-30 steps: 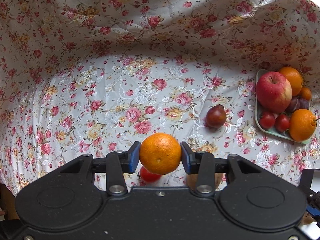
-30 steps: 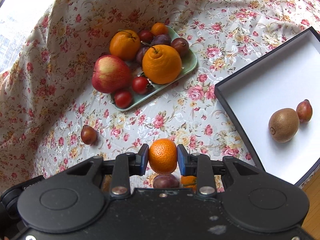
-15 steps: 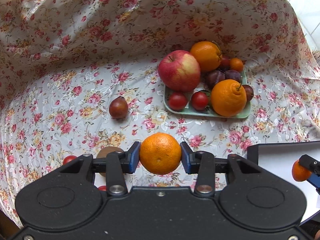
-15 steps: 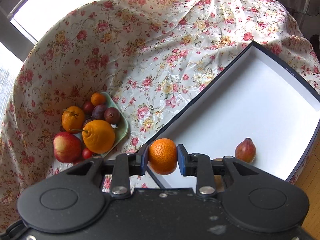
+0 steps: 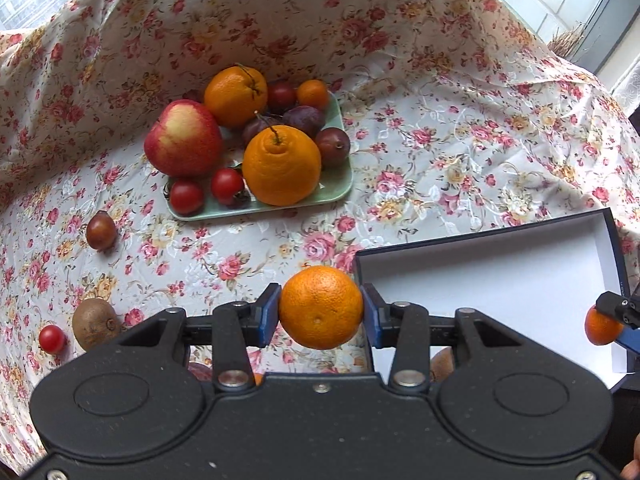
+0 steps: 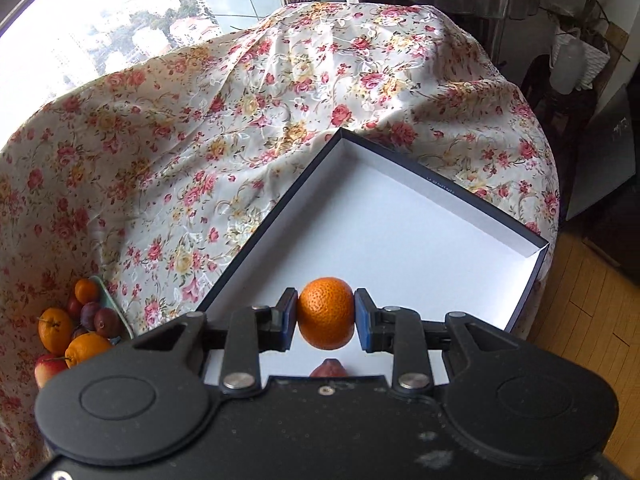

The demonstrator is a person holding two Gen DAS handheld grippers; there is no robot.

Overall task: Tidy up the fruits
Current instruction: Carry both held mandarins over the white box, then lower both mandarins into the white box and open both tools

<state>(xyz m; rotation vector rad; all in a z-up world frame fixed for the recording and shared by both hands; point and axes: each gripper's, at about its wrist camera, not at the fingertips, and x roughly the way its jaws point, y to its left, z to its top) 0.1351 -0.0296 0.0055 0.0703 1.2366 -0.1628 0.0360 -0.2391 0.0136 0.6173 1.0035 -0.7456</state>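
Looks like somebody's flat, a living or dining corner high up in a building. The table is draped in a flowery cloth (image 6: 280, 92) that bunches up at the back, very homey. Right behind it is a big window (image 6: 100, 20) looking out over rooftops and trees far below. Off to the right there's a wood floor (image 6: 592, 320), a white jug (image 6: 568, 66) beside a woven basket (image 6: 596, 60) with dry twigs in it. A green tray (image 5: 336, 192) of mixed fruit sits on the cloth, plain kitchen-table stuff, nothing lab-like.
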